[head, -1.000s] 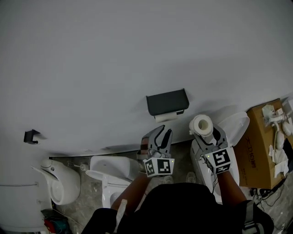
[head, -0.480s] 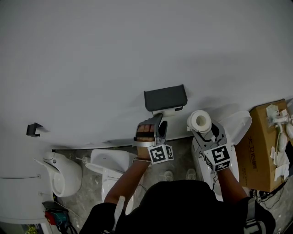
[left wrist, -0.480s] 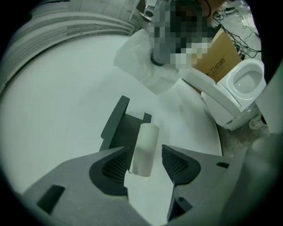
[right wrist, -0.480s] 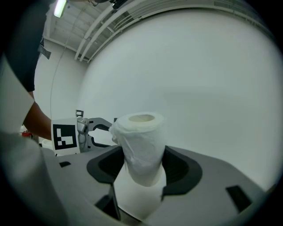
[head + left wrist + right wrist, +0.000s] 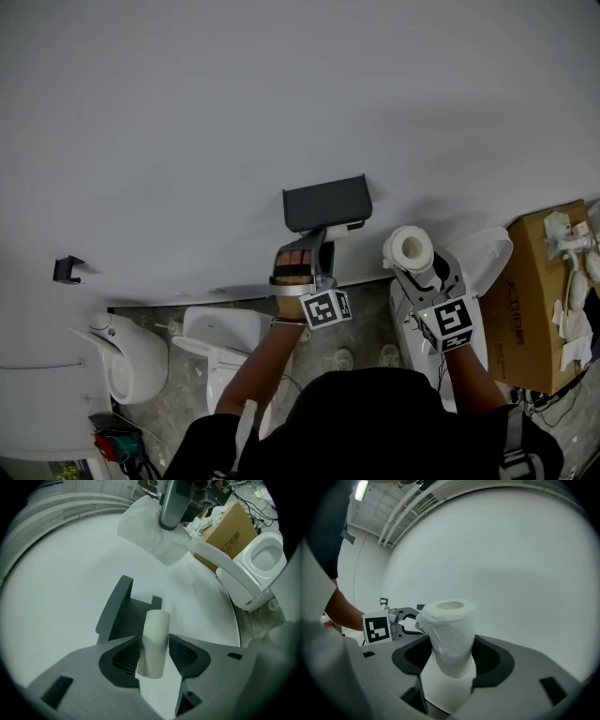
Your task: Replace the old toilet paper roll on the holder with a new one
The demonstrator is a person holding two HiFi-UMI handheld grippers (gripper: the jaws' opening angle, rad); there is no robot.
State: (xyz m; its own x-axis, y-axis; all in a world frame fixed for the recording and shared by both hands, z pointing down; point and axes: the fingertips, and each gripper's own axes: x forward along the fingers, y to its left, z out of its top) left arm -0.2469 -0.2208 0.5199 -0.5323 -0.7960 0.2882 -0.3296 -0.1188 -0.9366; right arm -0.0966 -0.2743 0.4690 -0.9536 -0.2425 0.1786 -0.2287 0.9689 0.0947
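Note:
A dark grey holder (image 5: 326, 202) hangs on the white wall, and the old roll (image 5: 337, 231), a bare pale tube, sits under its lid. My left gripper (image 5: 314, 251) reaches up to it. In the left gripper view the tube (image 5: 157, 620) stands between the pads, in front of the holder (image 5: 121, 613). The jaws of the left gripper (image 5: 153, 643) have just been opening and stand open around the tube. My right gripper (image 5: 422, 274) is shut on the new roll (image 5: 411, 249), a full white roll (image 5: 450, 634) held upright to the right of the holder.
A white toilet (image 5: 473, 267) with its lid raised stands below the right gripper, with a cardboard box (image 5: 539, 295) of clutter to its right. A second white fixture (image 5: 230, 347) and a white bin (image 5: 122, 366) sit at lower left. A black hook (image 5: 64, 270) is on the wall.
My left gripper has moved up to the holder and rolled, and its jaws now stand around the old tube. The right gripper with the new roll has stayed put.

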